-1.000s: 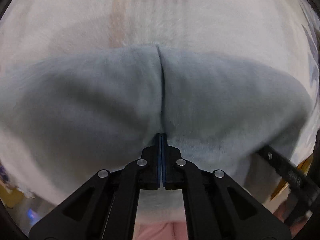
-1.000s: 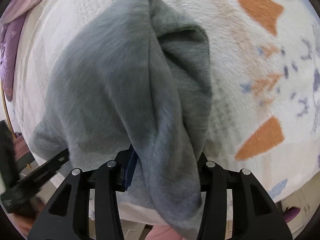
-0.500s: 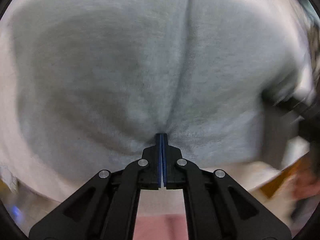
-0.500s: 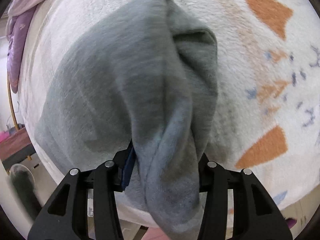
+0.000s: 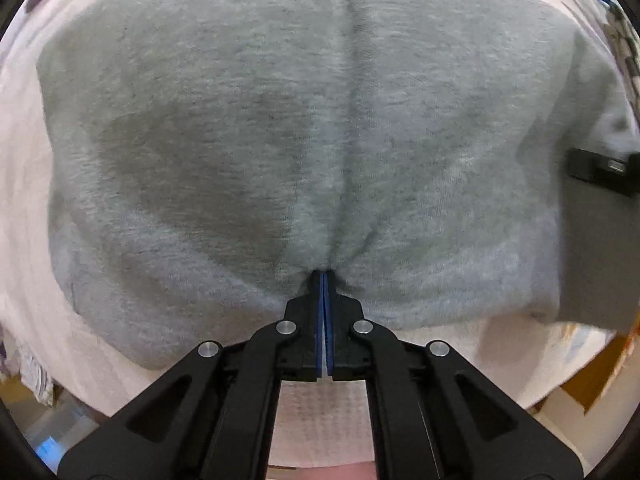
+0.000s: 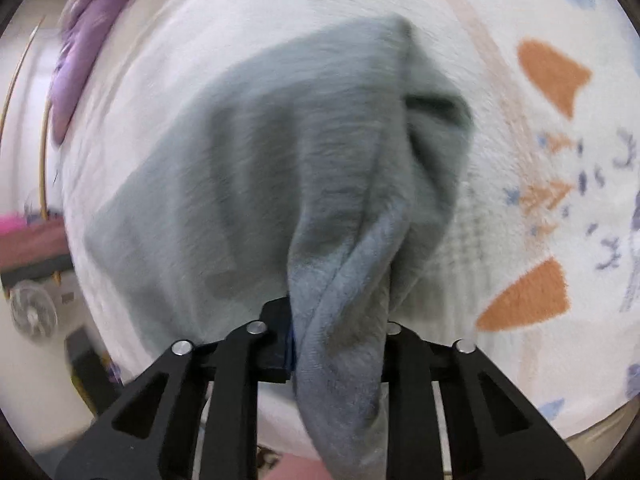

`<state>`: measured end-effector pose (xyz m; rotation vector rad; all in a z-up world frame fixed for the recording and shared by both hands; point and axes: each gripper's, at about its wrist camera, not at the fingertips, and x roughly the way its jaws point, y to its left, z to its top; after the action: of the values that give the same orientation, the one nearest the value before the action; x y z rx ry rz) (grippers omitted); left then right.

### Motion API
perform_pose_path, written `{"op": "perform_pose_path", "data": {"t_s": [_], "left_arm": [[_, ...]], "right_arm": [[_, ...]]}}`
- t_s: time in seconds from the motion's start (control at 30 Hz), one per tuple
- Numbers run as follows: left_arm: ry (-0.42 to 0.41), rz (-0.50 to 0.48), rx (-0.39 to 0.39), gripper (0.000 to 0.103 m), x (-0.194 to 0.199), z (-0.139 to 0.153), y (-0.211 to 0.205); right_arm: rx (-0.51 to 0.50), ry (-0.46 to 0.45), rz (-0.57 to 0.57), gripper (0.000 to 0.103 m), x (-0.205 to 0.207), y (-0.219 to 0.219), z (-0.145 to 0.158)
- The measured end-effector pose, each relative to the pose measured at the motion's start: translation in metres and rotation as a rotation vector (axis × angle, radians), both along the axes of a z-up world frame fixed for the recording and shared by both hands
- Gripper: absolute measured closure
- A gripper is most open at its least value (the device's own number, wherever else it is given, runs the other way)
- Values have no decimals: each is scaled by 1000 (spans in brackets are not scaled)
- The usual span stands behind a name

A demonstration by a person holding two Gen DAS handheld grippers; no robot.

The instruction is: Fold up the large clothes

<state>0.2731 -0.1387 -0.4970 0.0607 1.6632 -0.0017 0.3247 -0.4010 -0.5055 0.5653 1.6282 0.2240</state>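
A large grey garment (image 5: pixel 248 128) is held up over a white fleece blanket (image 5: pixel 24 208). My left gripper (image 5: pixel 323 280) is shut on its near edge, and the cloth fans out wide and fills most of the left wrist view. My right gripper (image 6: pixel 340 320) is shut on a bunched fold of the same grey garment (image 6: pixel 256 168), which drapes over the fingers and hangs down past them. The right gripper's body (image 5: pixel 600 170) shows at the right edge of the left wrist view.
The white blanket (image 6: pixel 496 208) has orange and blue patterns on the right. A purple cloth (image 6: pixel 76 68) lies at its far left. A small fan (image 6: pixel 32 312) and furniture stand on the floor beyond the left edge.
The garment now spreads wider and higher in the left wrist view. The right gripper has drawn back with its bunched fold, showing more blanket and the room at left.
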Motion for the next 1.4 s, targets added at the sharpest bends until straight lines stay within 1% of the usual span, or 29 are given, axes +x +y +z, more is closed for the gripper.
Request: {"op": "perform_pose_path", "data": {"t_s": [0.07, 0.1, 0.17, 0.2, 0.23, 0.27, 0.3, 0.33, 0.37, 0.43, 0.47, 0.5, 0.53, 0.6, 0.67, 0.73, 0.83, 0.9, 1.0, 1.07, 1.1, 1.13, 1.2, 1.23, 1.27, 1.3, 1.33, 1.37, 1.4], "left_arm": [[-10, 33, 12, 100, -4, -1, -18], [-17, 45, 10, 100, -4, 1, -18], [-32, 41, 2, 100, -18, 2, -30], [-40, 38, -4, 100, -27, 0, -16], [-48, 42, -17, 100, -33, 2, -6], [-55, 52, -30, 100, -44, -2, 0], [-60, 70, -51, 100, -46, -1, 4], [-58, 83, -70, 100, -54, -6, 10], [-50, 89, -86, 100, -57, -4, 18], [-19, 108, -112, 101, -56, 6, 29], [-48, 127, -104, 101, -56, 20, 39], [-84, 121, -89, 101, -53, 37, 47], [-100, 116, -83, 101, -52, 49, 53], [-114, 137, -103, 101, -50, 72, 78], [-122, 148, -109, 101, -49, 85, 99], [-143, 149, -99, 101, -49, 100, 126], [-167, 155, -77, 101, -51, 117, 168], [-167, 164, -42, 101, -54, 120, 197], [-174, 183, -31, 101, -52, 117, 222], [-168, 199, -6, 101, -52, 113, 238], [-159, 207, 0, 101, -53, 110, 248], [-147, 216, 7, 100, -53, 110, 261], [-134, 229, 20, 100, -55, 108, 269], [-124, 236, 25, 100, -53, 105, 274], [-117, 243, 23, 100, -53, 110, 280], [-111, 256, 10, 100, -57, 112, 284], [-110, 263, -2, 100, -53, 105, 291], [-112, 266, -14, 100, -54, 106, 292], [-115, 265, -34, 100, -55, 108, 292]], "right_arm": [[29, -30, 13, 87, -4, -1, 20], [51, -40, 16, 87, -5, -1, 29], [83, -66, 49, 87, -9, 4, 49], [94, -84, 77, 87, -11, 11, 61], [101, -90, 93, 87, -18, 23, 64], [117, -92, 122, 87, -19, 32, 75], [120, -98, 139, 87, -12, 35, 80], [116, -107, 164, 87, -12, 43, 86], [115, -116, 193, 87, -13, 54, 95], [134, -114, 212, 88, -18, 79, 98], [143, -118, 226, 88, -17, 87, 103], [145, -126, 239, 88, -13, 93, 109], [147, -133, 258, 88, -9, 104, 113], [174, -126, 284, 88, -6, 129, 122], [180, -124, 318, 88, 0, 158, 130], [157, -111, 362, 88, 4, 195, 128], [143, -74, 379, 88, 8, 243, 113], [124, -48, 386, 87, 10, 265, 102], [68, -18, 383, 87, 13, 302, 76], [24, 16, 370, 84, 15, 323, 54], [12, 24, 374, 76, 16, 331, 48], [2, 31, 383, 60, 17, 342, 42], [4, 48, 390, 46, 18, 355, 35], [6, 47, 394, 45, 19, 357, 34], [58, 59, 388, 45, 20, 359, 32], [132, 86, 366, 45, 21, 362, 32], [194, 107, 341, 45, 21, 362, 33], [216, 106, 338, 44, 20, 365, 34], [198, 92, 355, 44, 20, 369, 36]]}}
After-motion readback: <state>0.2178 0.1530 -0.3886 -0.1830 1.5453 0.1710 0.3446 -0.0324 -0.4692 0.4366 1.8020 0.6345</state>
